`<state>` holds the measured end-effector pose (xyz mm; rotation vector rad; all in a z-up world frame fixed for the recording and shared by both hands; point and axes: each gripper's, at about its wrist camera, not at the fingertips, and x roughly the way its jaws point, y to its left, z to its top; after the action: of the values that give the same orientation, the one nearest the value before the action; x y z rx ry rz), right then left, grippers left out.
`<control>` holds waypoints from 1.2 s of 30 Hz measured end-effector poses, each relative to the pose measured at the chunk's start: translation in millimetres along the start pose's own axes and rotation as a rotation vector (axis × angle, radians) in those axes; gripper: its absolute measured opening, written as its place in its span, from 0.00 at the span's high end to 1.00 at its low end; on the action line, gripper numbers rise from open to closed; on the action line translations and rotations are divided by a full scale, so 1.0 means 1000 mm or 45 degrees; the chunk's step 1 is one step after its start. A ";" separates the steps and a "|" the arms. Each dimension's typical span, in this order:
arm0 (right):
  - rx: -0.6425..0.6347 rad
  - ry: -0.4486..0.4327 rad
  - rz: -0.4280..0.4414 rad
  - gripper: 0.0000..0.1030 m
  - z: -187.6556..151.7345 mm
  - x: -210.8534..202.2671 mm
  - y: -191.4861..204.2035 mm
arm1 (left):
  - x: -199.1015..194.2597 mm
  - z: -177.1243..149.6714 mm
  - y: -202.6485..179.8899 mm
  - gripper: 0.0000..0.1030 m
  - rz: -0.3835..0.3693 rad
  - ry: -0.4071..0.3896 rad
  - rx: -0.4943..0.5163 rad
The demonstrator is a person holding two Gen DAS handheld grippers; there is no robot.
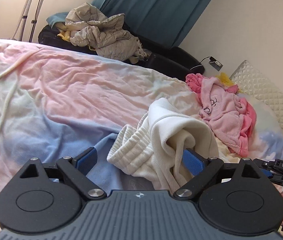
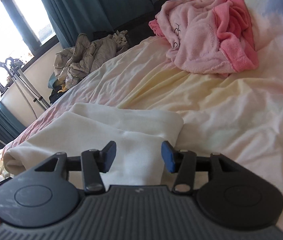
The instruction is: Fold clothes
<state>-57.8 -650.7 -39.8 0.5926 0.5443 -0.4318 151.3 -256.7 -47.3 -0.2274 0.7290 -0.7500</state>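
Cream garment on the bed, both grippers spread over it.

We see the left gripper [image 1: 139,160] spread wide, cloth draped over one pad but nothing pinched; the right gripper [image 2: 138,156] sits about half open above the cream garment [image 2: 125,124], pads clear of it; the garment lies bunched on the bedsheet [image 2: 221,110], near the pink robe [image 2: 205,40]; we judge it best to pinch matching edges, pull taut, then fold.
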 end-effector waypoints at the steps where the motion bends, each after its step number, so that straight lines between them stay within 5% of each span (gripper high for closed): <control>1: -0.025 -0.020 0.007 0.50 0.005 -0.011 0.008 | -0.016 0.008 0.000 0.08 0.015 -0.033 0.021; 9: -0.212 -0.131 0.155 0.47 0.019 -0.078 0.108 | -0.149 0.045 0.001 0.00 0.203 -0.253 0.175; 20: -0.405 -0.182 0.491 0.47 -0.060 -0.124 0.297 | -0.278 0.045 0.023 0.00 0.661 -0.482 0.427; 26: -0.499 -0.201 0.612 0.47 -0.107 -0.130 0.348 | -0.314 0.021 0.054 0.00 0.744 -0.514 0.364; 36: -0.664 -0.305 0.555 0.45 -0.158 -0.108 0.363 | -0.303 -0.028 0.077 0.00 0.757 -0.580 0.247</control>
<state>-6.5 -256.5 60.3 0.1412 0.2668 0.0597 21.9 9.8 56.4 0.0047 0.2571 -0.1813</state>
